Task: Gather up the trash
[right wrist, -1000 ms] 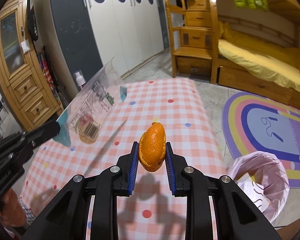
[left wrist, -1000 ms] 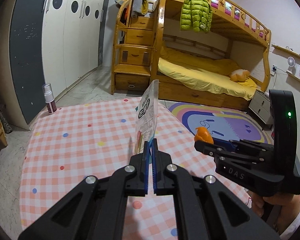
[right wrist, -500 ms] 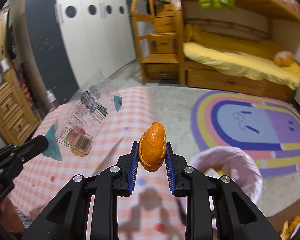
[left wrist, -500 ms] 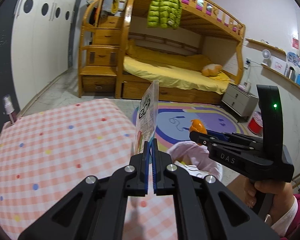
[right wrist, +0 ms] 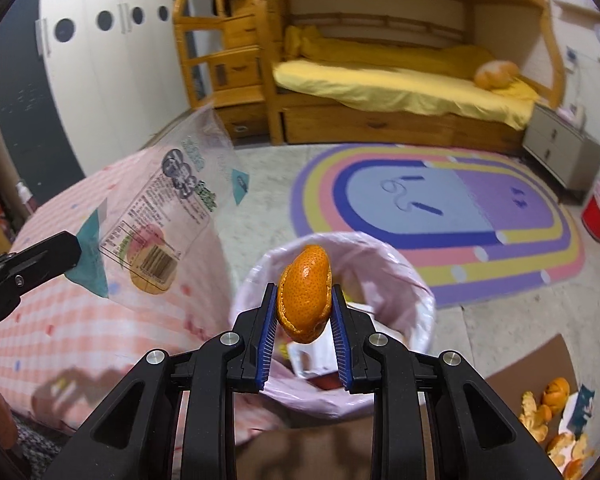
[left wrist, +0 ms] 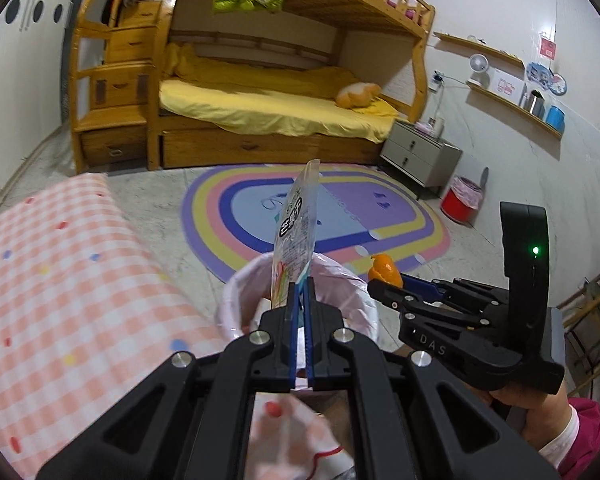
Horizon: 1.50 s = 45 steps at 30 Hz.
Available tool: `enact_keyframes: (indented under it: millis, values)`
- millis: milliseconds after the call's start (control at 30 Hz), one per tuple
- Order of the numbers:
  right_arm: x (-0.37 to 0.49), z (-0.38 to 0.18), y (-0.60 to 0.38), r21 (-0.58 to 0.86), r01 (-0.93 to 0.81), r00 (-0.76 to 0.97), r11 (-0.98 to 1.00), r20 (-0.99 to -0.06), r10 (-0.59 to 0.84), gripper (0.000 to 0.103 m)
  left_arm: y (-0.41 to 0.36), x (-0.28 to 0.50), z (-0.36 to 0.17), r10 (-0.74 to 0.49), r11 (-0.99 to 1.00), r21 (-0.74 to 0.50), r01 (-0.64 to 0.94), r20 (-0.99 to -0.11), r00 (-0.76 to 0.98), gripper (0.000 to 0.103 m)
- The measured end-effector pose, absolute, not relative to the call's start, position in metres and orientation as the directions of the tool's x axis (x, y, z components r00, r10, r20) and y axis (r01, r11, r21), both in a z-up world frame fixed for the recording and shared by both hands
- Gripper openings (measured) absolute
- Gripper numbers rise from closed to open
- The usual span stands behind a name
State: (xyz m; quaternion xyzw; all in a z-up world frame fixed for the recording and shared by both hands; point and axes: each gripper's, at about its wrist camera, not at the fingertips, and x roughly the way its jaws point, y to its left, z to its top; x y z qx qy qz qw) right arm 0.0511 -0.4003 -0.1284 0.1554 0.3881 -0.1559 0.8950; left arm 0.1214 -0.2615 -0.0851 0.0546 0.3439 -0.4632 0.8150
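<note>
Left gripper (left wrist: 299, 292): jaws clenched on the lower edge of a clear printed wrapper (left wrist: 297, 236). The wrapper stands upright, edge-on in the left wrist view, above the near rim of the bin (left wrist: 240, 292). In the right wrist view the same wrapper (right wrist: 160, 220) shows its flat printed face with a barcode, held by the left gripper (right wrist: 66, 250) over the checked cloth (right wrist: 80, 312).

Right gripper (right wrist: 305, 300): jaws partly closed, grasping a piece of orange peel (right wrist: 306, 294) between the blue pads (right wrist: 268, 334). The peel sits directly above the bin (right wrist: 416, 284), which is lined with a pink bag and already contains white scraps. In the left wrist view the right gripper (left wrist: 380, 284) is to the right of the bin, with the peel (left wrist: 386, 272) at its tip.

Bin location: on the floor, just beside the edge of the cloth-covered surface (left wrist: 60, 280), near the rainbow rug (left wrist: 340, 216).

More peel pieces (right wrist: 548, 420) lie on brown cardboard (right wrist: 532, 372) to the right of the bin. A red bin (left wrist: 462, 200) stands near the nightstand (left wrist: 420, 152), well apart.
</note>
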Motion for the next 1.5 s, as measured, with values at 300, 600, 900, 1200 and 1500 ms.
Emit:
enact_keyframes:
  millis: [300,600,900,1200,1500]
  values:
    - [0.057,-0.160,-0.432,0.171,0.435,0.617,0.884,-0.772,-0.154,0.030,-0.308,0.139,-0.118,-0.696,0.560,-0.256,0.788,-0.661,0.280,0.001]
    - [0.062,-0.167,-0.435,0.187,0.436,0.621,0.880,-0.771,-0.144,0.057,-0.295,0.145,-0.112,-0.664,0.624,-0.224,0.748,-0.657,0.357,0.037]
    - [0.051,-0.124,-0.407,0.194,0.390,0.667,0.900,-0.733,-0.131,0.061,-0.239,0.148,-0.083,-0.604,0.727,-0.186,0.661,-0.630,0.487,0.042]
    - [0.034,-0.070,-0.342,0.209,0.260,0.728,0.943,-0.684,-0.049,0.089,-0.158,0.120,-0.060,-0.461,0.843,-0.085,0.531,-0.625,0.630,0.077]
    - [0.020,-0.039,-0.275,0.178,0.112,0.734,0.978,-0.678,0.040,0.093,-0.077,0.086,-0.043,-0.290,0.938,-0.067,0.341,-0.694,0.659,0.096]
